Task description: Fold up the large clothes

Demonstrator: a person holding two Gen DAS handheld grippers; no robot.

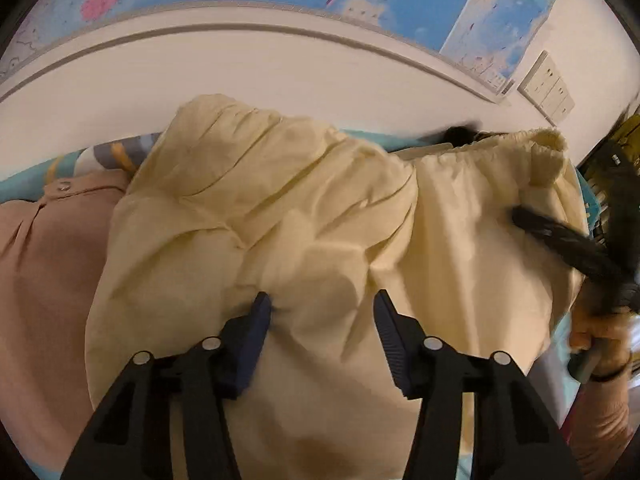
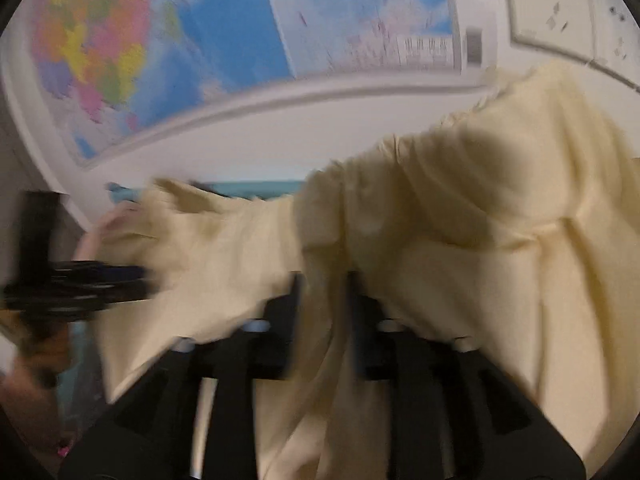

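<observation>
Where the pale yellow garment [image 1: 304, 208] lies bunched across the bed, we see our left gripper [image 1: 322, 304] poised over its middle with the jaws standing apart, the two dark fingers [image 1: 256, 320] resting on or just above a raised fold of cloth without pinching it. The garment's gathered, elastic-looking edge runs along the far side, towards the white wall [image 1: 280, 76], and a pink garment [image 1: 44, 260] lies touching it on the left. Beneath both we glimpse a teal bed sheet [image 1: 24, 174]. Off to the right in our left wrist view, the right gripper [image 1: 560, 240] reaches in over the yellow cloth near the gathered edge, a hand [image 1: 596, 332] gripping its handle. In our right wrist view, which is blurred, the right gripper [image 2: 322, 284] has a ridge of the yellow fabric running up between its fingers; the gap looks narrow, but we cannot tell whether the pads are pressing on the cloth. The left gripper [image 2: 120, 276] shows as a dark smear at the left there. Colourful maps [image 2: 168, 52] hang on the wall behind.
</observation>
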